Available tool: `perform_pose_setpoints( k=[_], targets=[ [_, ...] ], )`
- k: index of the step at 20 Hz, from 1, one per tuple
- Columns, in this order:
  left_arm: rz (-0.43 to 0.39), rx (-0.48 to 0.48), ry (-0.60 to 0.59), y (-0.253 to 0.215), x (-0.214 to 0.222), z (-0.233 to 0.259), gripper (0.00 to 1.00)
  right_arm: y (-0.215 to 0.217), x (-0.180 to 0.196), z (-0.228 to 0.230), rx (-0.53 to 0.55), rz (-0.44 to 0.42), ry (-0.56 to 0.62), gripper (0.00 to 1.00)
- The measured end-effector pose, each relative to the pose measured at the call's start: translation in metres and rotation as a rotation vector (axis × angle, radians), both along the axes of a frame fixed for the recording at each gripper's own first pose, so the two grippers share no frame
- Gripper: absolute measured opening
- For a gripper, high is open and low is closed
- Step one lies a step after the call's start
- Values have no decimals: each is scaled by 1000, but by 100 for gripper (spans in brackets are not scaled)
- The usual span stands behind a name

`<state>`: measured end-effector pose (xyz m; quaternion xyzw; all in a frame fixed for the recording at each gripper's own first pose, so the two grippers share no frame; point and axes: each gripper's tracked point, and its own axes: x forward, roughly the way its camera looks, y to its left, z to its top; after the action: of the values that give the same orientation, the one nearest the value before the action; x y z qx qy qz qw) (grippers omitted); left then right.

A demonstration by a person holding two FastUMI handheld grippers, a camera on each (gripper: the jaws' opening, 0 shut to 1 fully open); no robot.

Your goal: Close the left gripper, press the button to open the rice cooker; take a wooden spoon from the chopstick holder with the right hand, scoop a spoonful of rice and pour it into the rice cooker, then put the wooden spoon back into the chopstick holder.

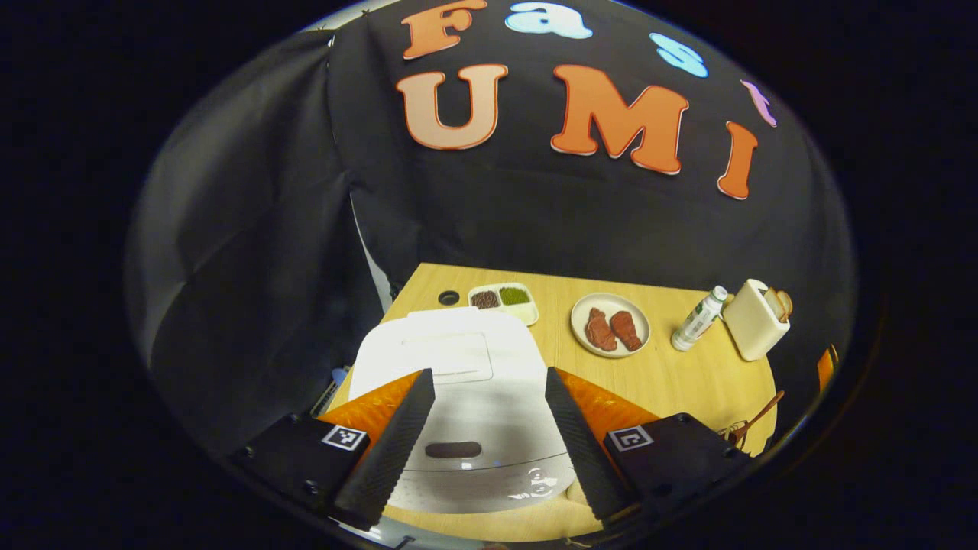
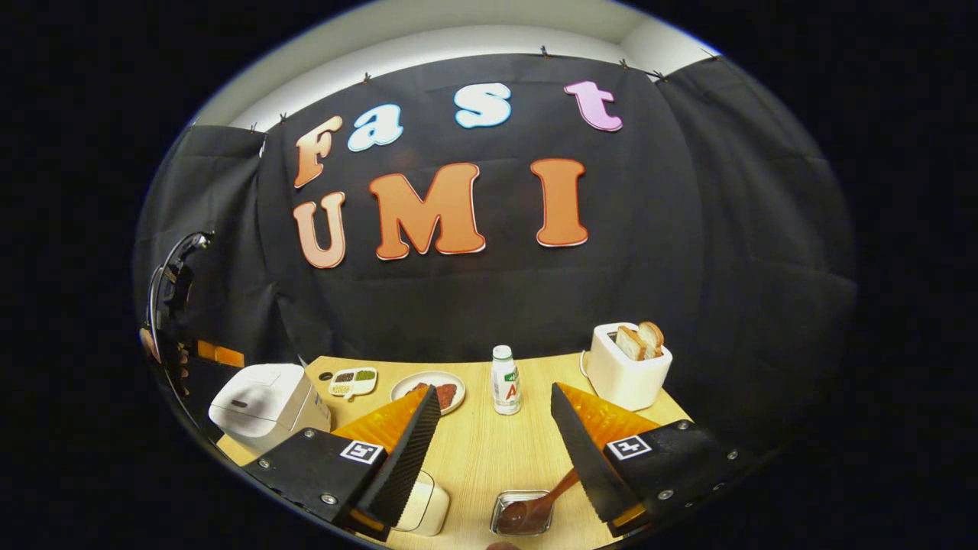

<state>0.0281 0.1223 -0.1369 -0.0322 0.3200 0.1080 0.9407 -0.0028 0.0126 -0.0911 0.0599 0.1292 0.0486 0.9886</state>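
Observation:
The white rice cooker (image 1: 458, 367) sits shut on the wooden table, its dark oval button (image 1: 453, 450) on the near front. My left gripper (image 1: 487, 374) hovers above it, open, with the lid showing between its fingers and nothing held. The cooker (image 2: 263, 405) stands at the table's left end, where a hand holds the left gripper (image 2: 172, 294) above it. My right gripper (image 2: 494, 389) is open and empty over the table. Just below it a wooden spoon (image 2: 539, 500) rests with its bowl in a small square holder (image 2: 506, 527). The spoon's handle (image 1: 760, 416) also sticks up at the table's right edge.
A divided dish of beans (image 1: 504, 300), a plate with two pieces of meat (image 1: 610, 325), a white bottle (image 1: 699, 318) and a toaster with bread (image 1: 756, 318) line the back of the table. A pale rounded container (image 2: 426, 504) sits by the right gripper's left finger.

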Motion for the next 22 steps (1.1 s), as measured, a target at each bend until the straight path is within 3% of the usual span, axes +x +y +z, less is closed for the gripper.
perform_pose_setpoints(
  k=[5, 10, 14, 16, 22],
  targets=[
    [-8, 38, -207, -12, -11, 42, 100, 32, 15, 16, -15, 64, -84, 91],
    [-46, 159, -393, -15, -25, 78, 100, 71, 18, 12, -14, 164, -79, 91],
    [-39, 153, -470, -23, -38, 89, 100, 85, 20, 20, -13, 182, -112, 91],
    [-95, 115, -480, -45, -44, 87, 100, 90, 22, 26, -5, 181, -139, 91],
    [-130, 130, -522, -65, -36, 100, 100, 108, 20, 24, -18, 226, -135, 91]
  ],
)
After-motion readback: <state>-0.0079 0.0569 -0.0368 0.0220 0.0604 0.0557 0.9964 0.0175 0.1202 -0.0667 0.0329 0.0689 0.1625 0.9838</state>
